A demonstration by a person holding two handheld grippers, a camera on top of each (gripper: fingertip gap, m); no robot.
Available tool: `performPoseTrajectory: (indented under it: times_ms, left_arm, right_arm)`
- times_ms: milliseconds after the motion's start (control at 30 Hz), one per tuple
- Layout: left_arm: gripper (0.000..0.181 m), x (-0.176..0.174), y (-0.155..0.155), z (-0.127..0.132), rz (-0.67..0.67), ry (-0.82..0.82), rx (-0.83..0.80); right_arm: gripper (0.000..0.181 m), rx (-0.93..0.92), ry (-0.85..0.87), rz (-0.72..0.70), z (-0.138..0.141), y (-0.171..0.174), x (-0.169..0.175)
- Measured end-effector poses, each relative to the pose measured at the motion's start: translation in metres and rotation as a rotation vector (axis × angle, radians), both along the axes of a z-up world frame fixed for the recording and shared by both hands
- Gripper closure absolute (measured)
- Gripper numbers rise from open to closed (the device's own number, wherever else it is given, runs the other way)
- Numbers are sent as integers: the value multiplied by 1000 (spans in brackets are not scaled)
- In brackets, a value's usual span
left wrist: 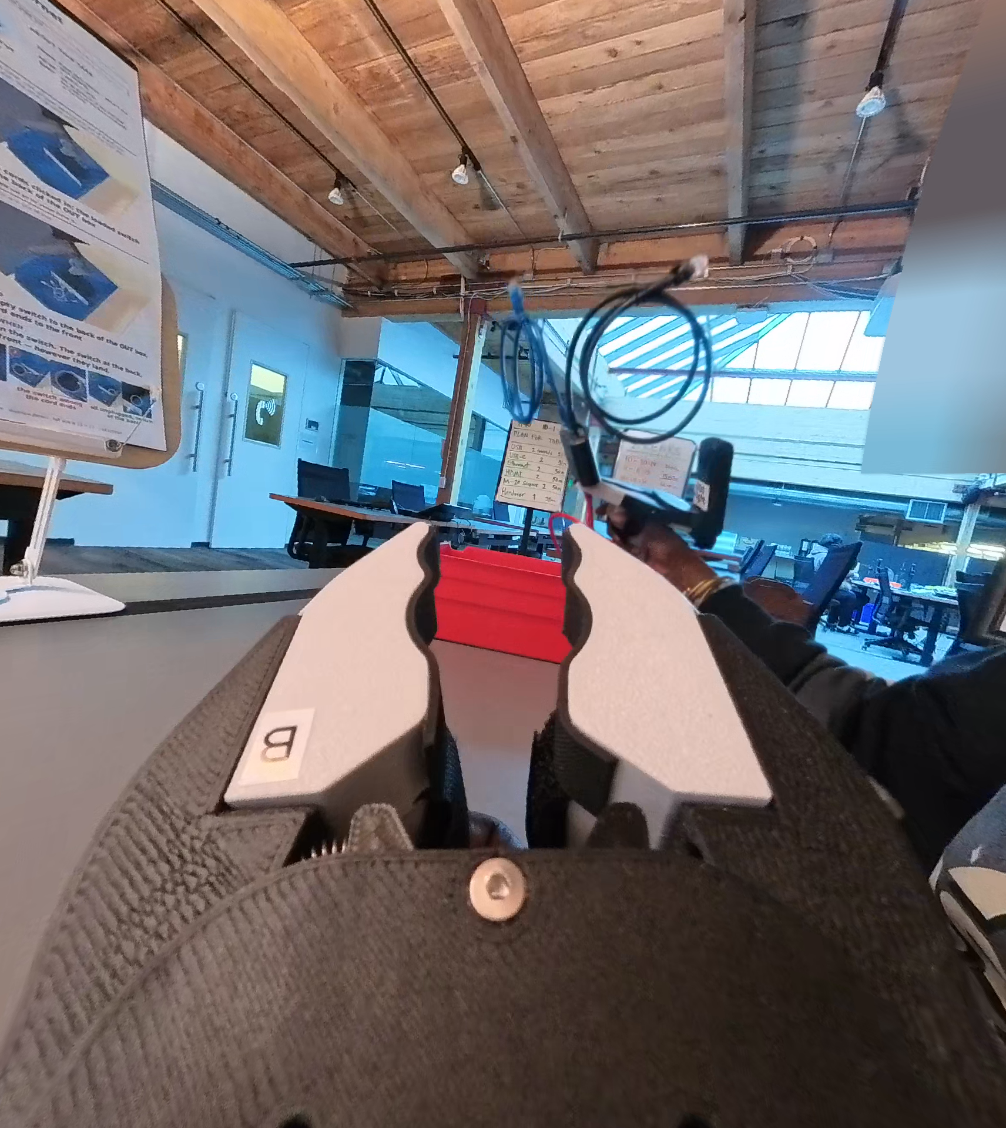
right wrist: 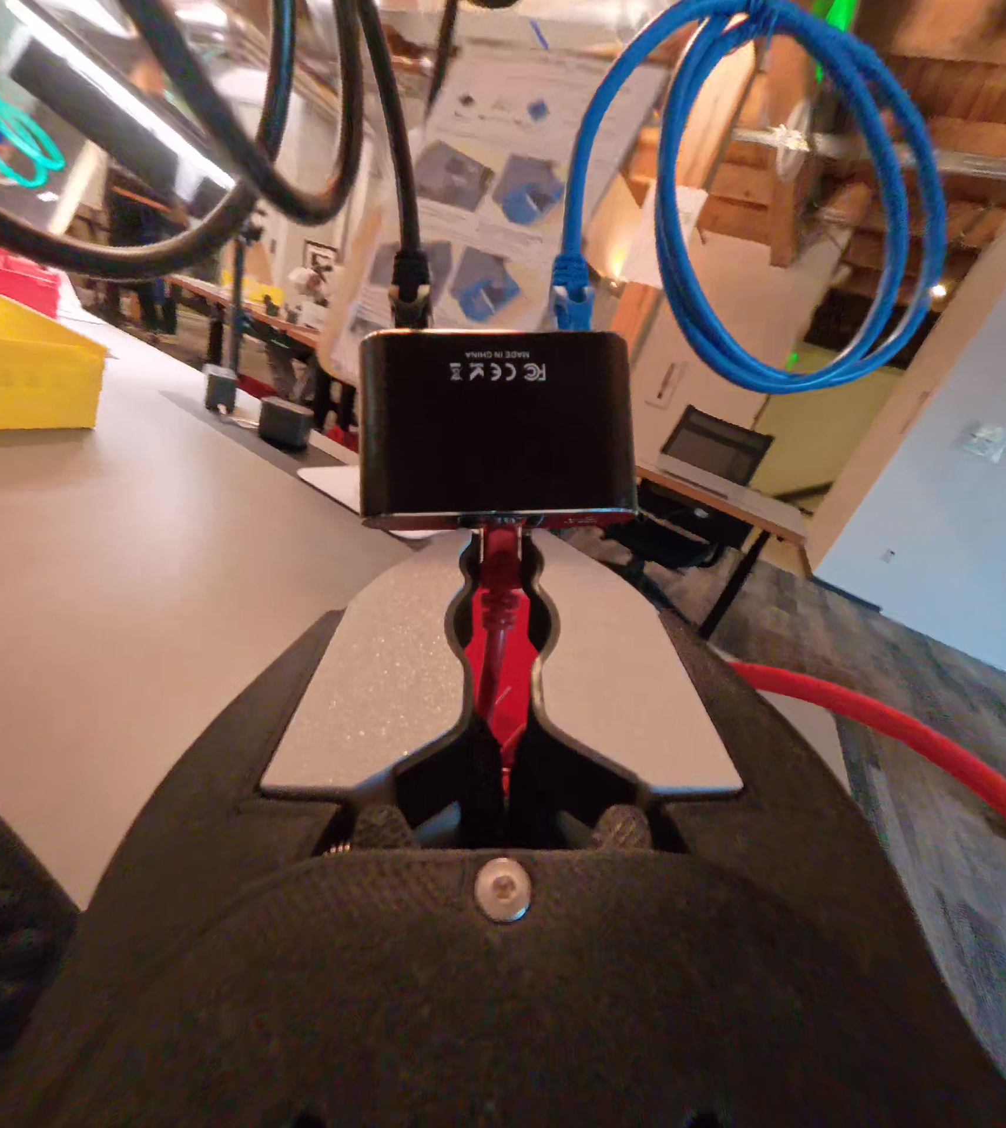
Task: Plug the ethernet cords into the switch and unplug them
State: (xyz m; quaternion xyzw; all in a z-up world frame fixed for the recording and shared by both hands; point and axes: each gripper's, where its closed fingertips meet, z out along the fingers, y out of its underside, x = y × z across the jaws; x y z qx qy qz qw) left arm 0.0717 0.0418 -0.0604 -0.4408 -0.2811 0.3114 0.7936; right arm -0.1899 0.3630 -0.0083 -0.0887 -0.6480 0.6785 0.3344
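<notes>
Timber-beamed office, grey table (right wrist: 140, 549) under both units. Your right gripper (right wrist: 497, 564) is clamped on the red cord (right wrist: 499, 601) at its plug boot, and the black switch (right wrist: 497, 421) hangs off that plug, lifted clear of the table. Black cord (right wrist: 408, 268) and blue cord (right wrist: 574, 287) are seated in the far side, loops dangling. Your left gripper (left wrist: 500, 552) is spread apart w/ nothing in it, low by the table.

Handling, est.: switch is light, a rigid plastic box w/ a glossy, likely slick shell; cords are limp, boots semi-stiff. Grip boots, not cable; brace the switch body w/ the left before pulling.

Right wrist view only: port seating, a yellow bin (right wrist: 12, 360). Left wrist view only: whole assembly held aloft, black cord's free end unplugged, red bin (left wrist: 500, 601) ahead, an instruction poster (left wrist: 42, 232) on a stand.
</notes>
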Motion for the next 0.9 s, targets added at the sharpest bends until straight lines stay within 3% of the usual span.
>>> performPoseTrajectory:
  times_ms: [333,500,633,800,900]
  left_arm:
    - [144,-1,0,-1,-1,-6,0]
    - [145,0,1,-1,-2,-2,-4]
    - [144,0,0,-1,-4,-3,1]
    - [144,0,1,-1,-3,-3,-4]
    - [145,0,1,-1,-5,-3,-2]
  right_arm:
    - [169,154,-375,-274,-74,34,-40]
    - [168,186,-493,-288,-97,27,-47]
    - [168,274,-558,-324,-113,21,-50]
    - [167,436,-651,-271,-140,3,-42]
    - [134,474,-598,-243,-139,-8,-40]
